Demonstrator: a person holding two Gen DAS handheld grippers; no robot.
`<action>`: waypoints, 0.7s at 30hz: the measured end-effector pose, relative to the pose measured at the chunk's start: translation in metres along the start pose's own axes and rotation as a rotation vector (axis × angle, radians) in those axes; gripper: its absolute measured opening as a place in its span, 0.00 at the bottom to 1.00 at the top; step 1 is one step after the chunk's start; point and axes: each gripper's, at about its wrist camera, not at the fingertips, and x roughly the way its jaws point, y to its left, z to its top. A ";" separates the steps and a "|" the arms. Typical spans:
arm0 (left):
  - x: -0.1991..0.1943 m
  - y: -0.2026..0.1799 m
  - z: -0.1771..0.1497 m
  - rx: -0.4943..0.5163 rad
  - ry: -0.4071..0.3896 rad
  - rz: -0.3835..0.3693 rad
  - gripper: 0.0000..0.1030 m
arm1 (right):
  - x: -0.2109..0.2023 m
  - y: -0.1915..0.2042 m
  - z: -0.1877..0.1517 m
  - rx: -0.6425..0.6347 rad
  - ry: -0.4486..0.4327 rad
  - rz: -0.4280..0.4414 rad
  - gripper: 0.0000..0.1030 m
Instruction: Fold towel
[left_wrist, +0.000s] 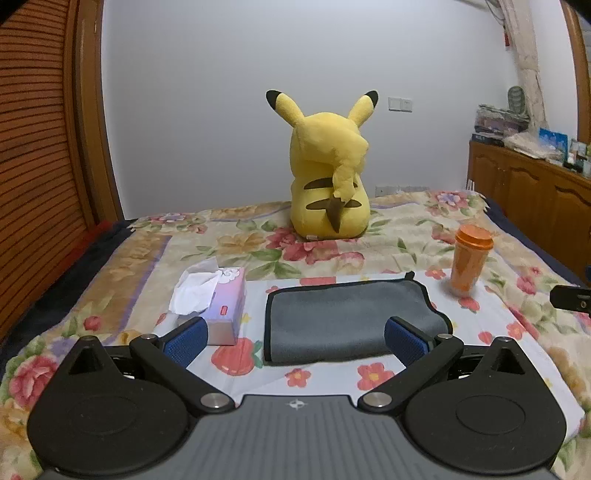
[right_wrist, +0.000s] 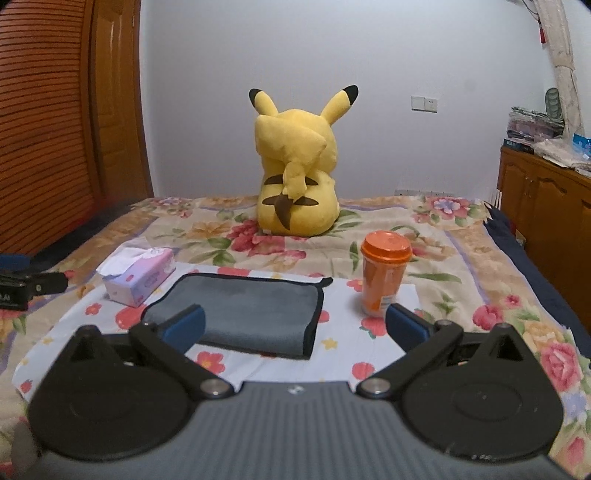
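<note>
left gripper (left_wrist: 295, 338) spread, holding nothing | right gripper (right_wrist: 295, 326) spread, holding nothing | towel (left_wrist: 351, 317) flat on bed (left_wrist: 369, 251), between tissue box (left_wrist: 218, 306) and cup (left_wrist: 471, 258), already folded once it seems | long axis left-right, rounded fold nearest | next: pinch both layers at one short end, carry across squarely

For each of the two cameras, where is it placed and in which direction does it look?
Left wrist: sits on the left gripper, above the bed's near end, looking toward the far wall; towel ahead; its open blue fingers show.
Right wrist: sits on the right gripper, facing the same way; the towel lies left of centre; its open fingers show.
Shared: towel, tissue box, orange cup, yellow plush.
</note>
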 end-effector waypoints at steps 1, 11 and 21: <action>-0.003 -0.001 -0.002 0.005 0.000 0.000 1.00 | -0.003 0.001 -0.002 0.001 0.001 0.000 1.00; -0.031 -0.009 -0.019 0.003 -0.001 -0.026 1.00 | -0.020 0.007 -0.020 0.008 0.015 0.000 1.00; -0.045 -0.018 -0.039 0.010 0.013 -0.041 1.00 | -0.036 0.008 -0.037 0.015 0.034 -0.008 1.00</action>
